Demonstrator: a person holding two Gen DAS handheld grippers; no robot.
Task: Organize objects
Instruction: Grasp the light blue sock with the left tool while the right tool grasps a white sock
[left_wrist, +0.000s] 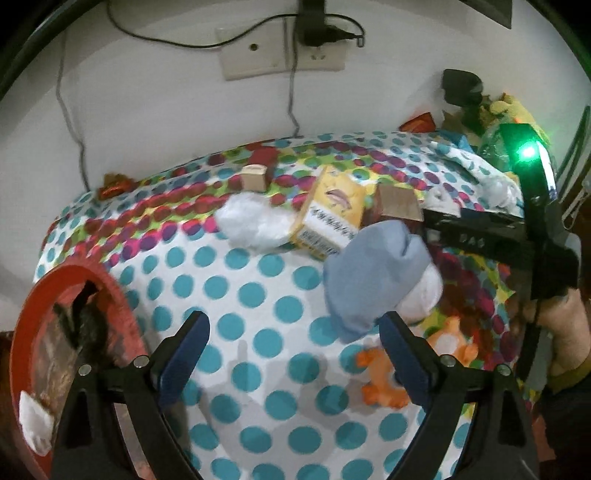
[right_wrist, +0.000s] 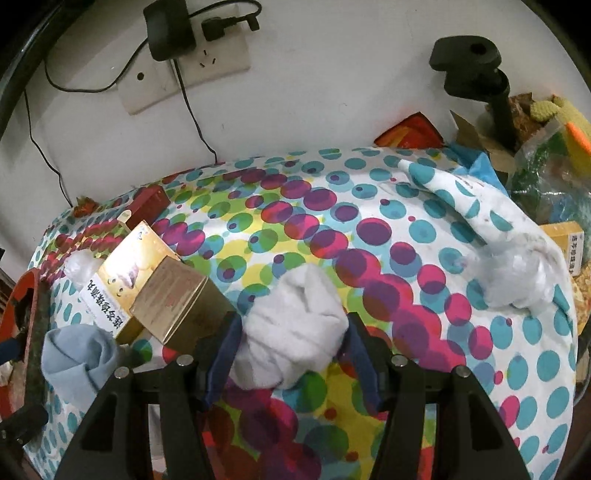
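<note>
Broadly, the work surface is a polka-dot cloth (right_wrist: 424, 258) spread up to a white wall. At its left edge sits a red basin (left_wrist: 122, 295), which already holds some dark and white items and is judged to be the collection point.

Next in size, a yellow carton (right_wrist: 122, 280) and a gold box (right_wrist: 173, 306) lie touching each other near the middle of the cloth, with a crumpled plastic bag (left_wrist: 251, 221) just beside the carton.

A rolled white cloth bundle (right_wrist: 295, 325) sits between the right gripper (right_wrist: 291, 354) pads, which press on both of its flanks: a closed grasp on the bundle. Its long axis runs roughly along the pointing direction.

A rolled blue sock (left_wrist: 369, 277) lies just beside that bundle, on its left. In the left wrist view the sock lies ahead and to the right of the left gripper (left_wrist: 291, 332), close to the right fingertip (left_wrist: 391, 325).

The left gripper jaws stand wide apart with only bare cloth between them. The left hand is the nearer free hand; it is judged to need a shift rightward to straddle the sock.
</note>
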